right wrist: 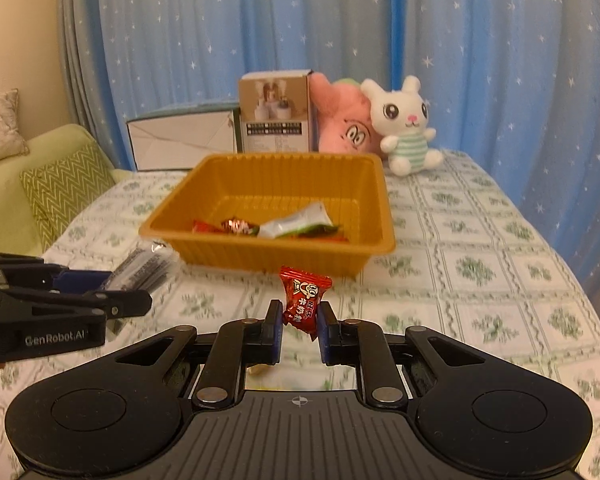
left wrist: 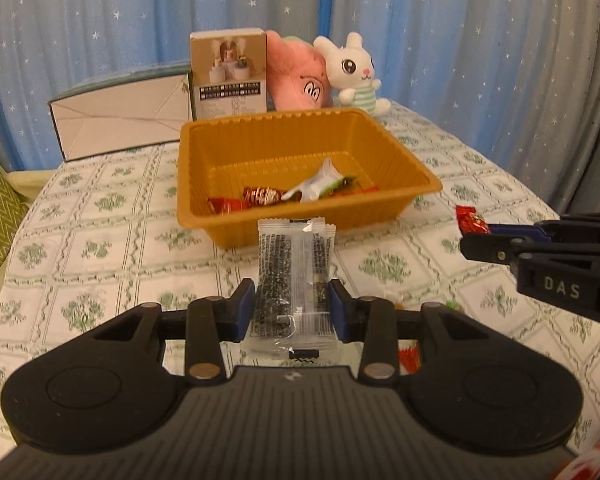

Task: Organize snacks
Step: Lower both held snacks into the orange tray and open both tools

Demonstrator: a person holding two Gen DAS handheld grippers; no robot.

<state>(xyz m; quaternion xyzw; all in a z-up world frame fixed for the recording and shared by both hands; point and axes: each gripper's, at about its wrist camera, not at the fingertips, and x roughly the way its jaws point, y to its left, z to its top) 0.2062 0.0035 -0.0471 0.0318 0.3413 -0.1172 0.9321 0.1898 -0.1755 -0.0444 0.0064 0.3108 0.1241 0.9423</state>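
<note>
The left gripper (left wrist: pixel 292 304) is clamped on a clear packet of dark sesame bars (left wrist: pixel 294 264), its blue pads pressing the packet's two long sides. The packet stands lengthwise between the fingers and sticks out past their tips, its far end reaching toward the near wall of the orange tray (left wrist: pixel 236 228).

The right gripper (right wrist: pixel 299 312) is closed tight on a red wrapped candy (right wrist: pixel 305 302), pinched at its lower half, with the upper twist of the wrapper rising above the pads. The candy hangs in front of the tray's near wall, clear of the tablecloth (right wrist: pixel 480 280).

Seen from the left wrist, the right gripper comes in at the tray's right side, the red candy at its tip. From the right wrist, the left gripper sits at the tray's left with the packet in it.

Inside the tray lie several wrapped sweets, among them a white sachet (left wrist: pixel 320 184) and a red-and-silver candy (left wrist: pixel 262 196), all gathered against the near wall. Behind the tray stand a printed box (left wrist: pixel 228 76), a pink plush (left wrist: pixel 300 80) and a white rabbit plush (left wrist: pixel 358 76).
</note>
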